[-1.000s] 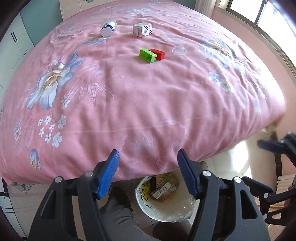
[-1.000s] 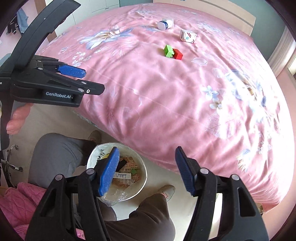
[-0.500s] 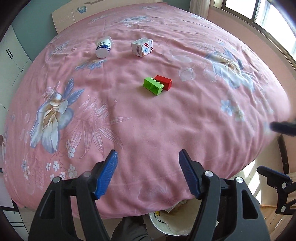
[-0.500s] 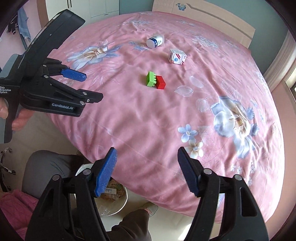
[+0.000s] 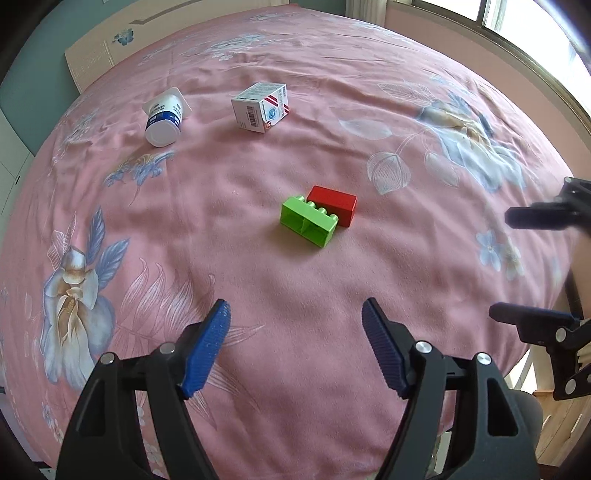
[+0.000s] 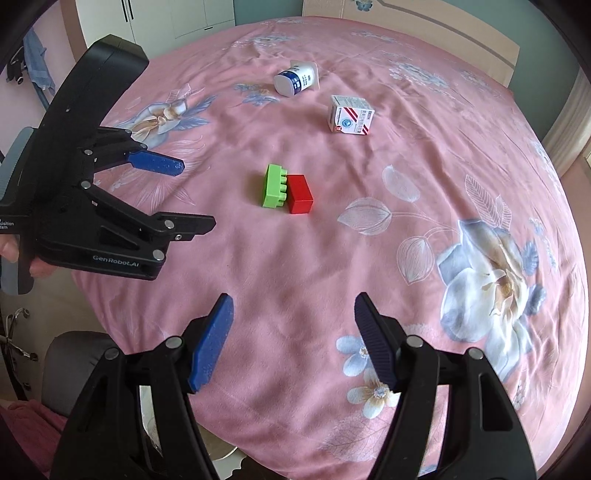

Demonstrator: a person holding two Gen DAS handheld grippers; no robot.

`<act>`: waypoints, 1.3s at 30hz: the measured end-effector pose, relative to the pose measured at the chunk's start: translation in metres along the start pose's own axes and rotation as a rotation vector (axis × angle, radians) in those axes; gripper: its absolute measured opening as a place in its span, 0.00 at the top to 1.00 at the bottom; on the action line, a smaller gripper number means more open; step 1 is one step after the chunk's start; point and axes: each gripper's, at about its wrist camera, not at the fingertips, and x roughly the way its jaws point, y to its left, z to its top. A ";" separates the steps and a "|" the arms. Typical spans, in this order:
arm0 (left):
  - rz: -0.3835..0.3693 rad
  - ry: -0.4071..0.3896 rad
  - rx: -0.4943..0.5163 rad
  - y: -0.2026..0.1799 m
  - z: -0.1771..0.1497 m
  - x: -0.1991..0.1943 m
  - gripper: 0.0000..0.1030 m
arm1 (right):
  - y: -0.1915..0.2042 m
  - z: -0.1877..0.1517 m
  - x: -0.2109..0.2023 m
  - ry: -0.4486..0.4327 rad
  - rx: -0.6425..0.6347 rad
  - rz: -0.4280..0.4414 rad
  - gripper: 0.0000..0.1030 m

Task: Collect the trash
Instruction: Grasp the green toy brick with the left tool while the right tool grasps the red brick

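Observation:
On the pink flowered bedspread [image 5: 258, 302] lie a tipped white yogurt cup [image 5: 163, 119] [image 6: 296, 78] and a small white carton [image 5: 261, 107] [image 6: 350, 115], both toward the far side. A green brick [image 5: 309, 220] [image 6: 274, 186] and a red brick [image 5: 334, 204] [image 6: 300, 194] touch each other mid-bed. My left gripper [image 5: 295, 345] hovers over the near part of the bed, its jaws opening and nothing between them; it also shows in the right wrist view [image 6: 184, 195]. My right gripper [image 6: 293, 339] is open and empty, nearer the bed's edge.
A sliver of the white bin's rim [image 6: 231, 459] shows below the bed edge in the right wrist view. A person's grey-trousered knee [image 6: 74, 365] is at lower left. A wooden headboard [image 5: 92, 55] and window [image 5: 517, 22] lie beyond the bed.
Both grippers have moved from above the floor bin forward over the bed, and the items now look closer. The bin has dropped almost out of view. The left jaws stand slightly wider.

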 end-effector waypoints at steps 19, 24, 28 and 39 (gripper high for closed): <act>-0.214 -0.049 0.326 0.008 0.041 0.062 0.26 | -0.038 0.071 0.102 0.027 -0.039 0.153 0.34; -0.230 -0.065 0.335 0.006 0.046 0.069 0.26 | -0.038 0.081 0.114 0.030 -0.063 0.146 0.37; -0.230 -0.078 0.329 0.005 0.050 0.075 0.29 | -0.039 0.087 0.120 0.032 -0.072 0.168 0.42; -0.215 -0.086 0.227 0.017 0.059 0.080 0.54 | -0.037 0.087 0.123 0.035 -0.044 0.148 0.80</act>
